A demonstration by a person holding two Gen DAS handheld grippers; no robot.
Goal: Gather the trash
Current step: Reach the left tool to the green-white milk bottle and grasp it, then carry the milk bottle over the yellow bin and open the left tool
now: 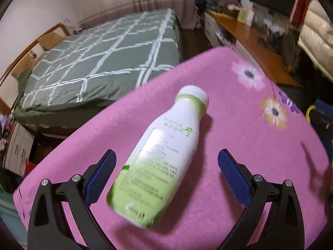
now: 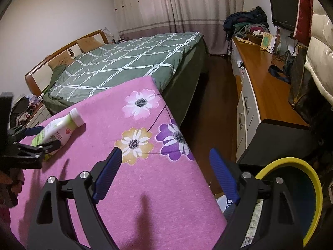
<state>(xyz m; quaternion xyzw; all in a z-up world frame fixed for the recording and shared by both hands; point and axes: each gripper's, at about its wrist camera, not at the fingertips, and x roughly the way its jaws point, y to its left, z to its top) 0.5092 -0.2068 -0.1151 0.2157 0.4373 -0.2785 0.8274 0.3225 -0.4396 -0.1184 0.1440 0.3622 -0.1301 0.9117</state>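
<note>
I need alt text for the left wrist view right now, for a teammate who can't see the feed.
A green-and-white plastic bottle with a white cap lies on its side on a pink floral cloth, between the open blue-padded fingers of the left gripper, which are not touching it. Behind is a bed with a green checked cover.

A green plaid bedspread [image 2: 124, 62] is covering the bed at upper left of the right wrist view. Beige curtains [image 2: 166, 4] are hanging along the top. A television [image 2: 283, 2] is standing upper right, above a wooden dresser [image 2: 262, 83] running down the right side.
</note>
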